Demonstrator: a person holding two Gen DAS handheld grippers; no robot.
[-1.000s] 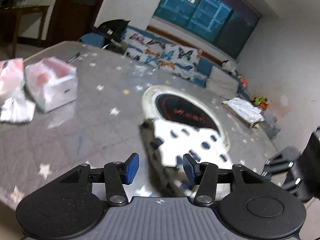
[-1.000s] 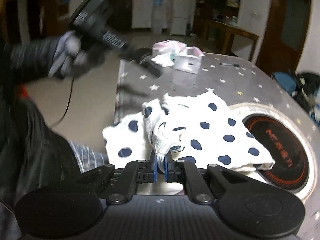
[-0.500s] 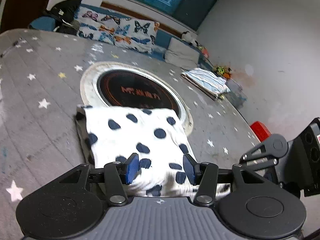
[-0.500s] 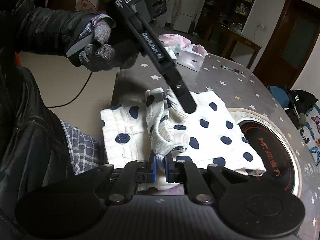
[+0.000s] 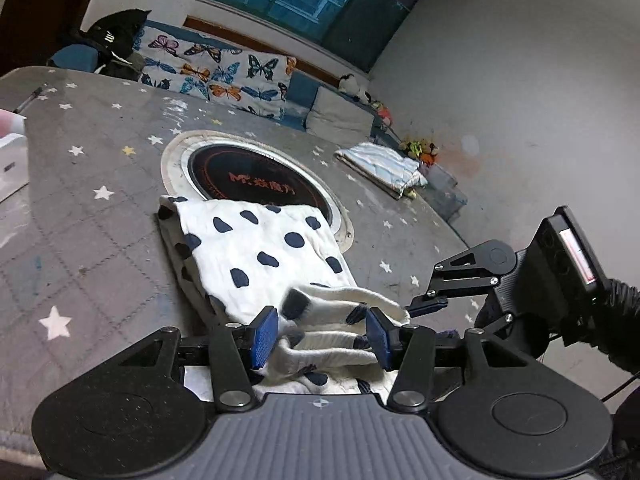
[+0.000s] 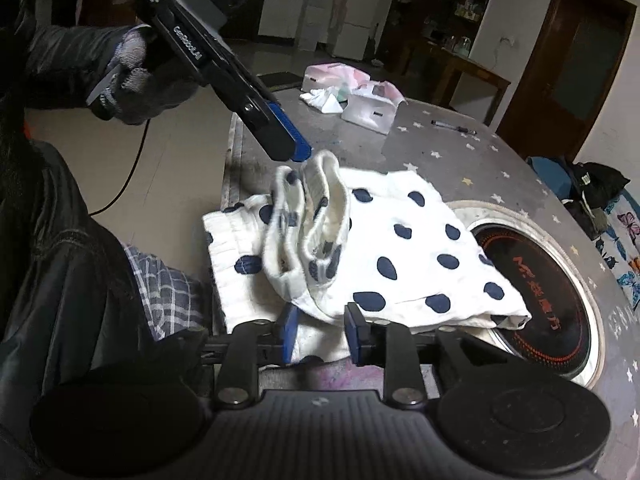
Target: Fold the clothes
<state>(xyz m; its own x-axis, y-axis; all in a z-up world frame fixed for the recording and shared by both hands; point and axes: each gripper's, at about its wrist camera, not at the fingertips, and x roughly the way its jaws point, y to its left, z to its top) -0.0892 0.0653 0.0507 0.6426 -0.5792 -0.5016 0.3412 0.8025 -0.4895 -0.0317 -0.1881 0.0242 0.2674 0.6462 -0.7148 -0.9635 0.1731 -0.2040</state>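
Left wrist view: the left tool stands wide open, its blue pads on either side of a bunched fold of the spotted garment without pinching it. The garment lies on the grey starred counter, reaching from the near edge to the round inset burner. The right tool sits just beside the bunch.

Right wrist view: the right tool is parted, gripping nothing, with the garment's raised fold just ahead. The left tool, held by a gloved hand, hovers at the fold's top.
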